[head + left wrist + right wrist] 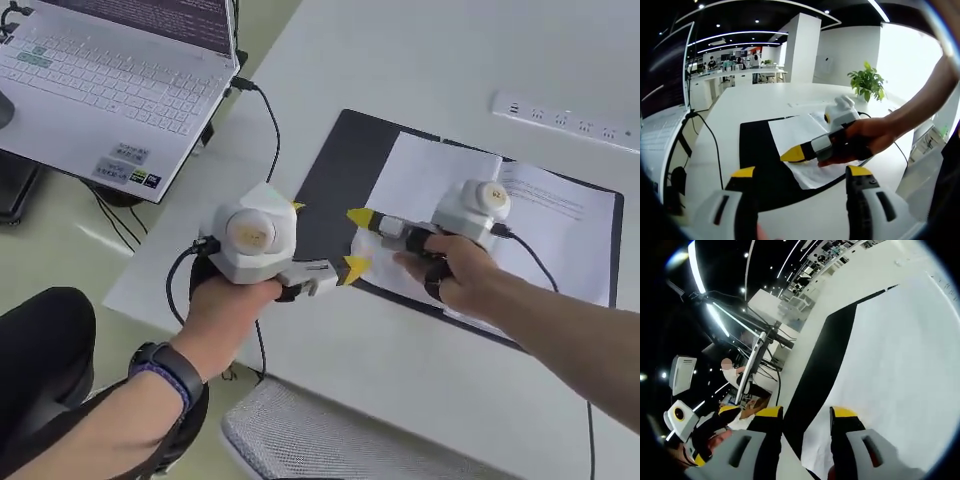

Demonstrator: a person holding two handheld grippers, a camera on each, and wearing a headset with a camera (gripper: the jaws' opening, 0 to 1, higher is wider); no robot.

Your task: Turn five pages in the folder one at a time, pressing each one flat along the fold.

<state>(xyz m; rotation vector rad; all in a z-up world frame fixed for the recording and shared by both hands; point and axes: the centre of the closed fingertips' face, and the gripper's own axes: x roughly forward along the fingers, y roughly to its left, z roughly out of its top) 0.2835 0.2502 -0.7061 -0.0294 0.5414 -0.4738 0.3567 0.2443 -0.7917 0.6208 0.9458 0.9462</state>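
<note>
Page (440,170) lower part hidden behind right gripper (364,218); print illegible.

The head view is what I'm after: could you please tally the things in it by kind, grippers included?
grippers: 2 (left gripper, right gripper)
folder: 1
laptop: 1
power strip: 1
Total: 5
</note>
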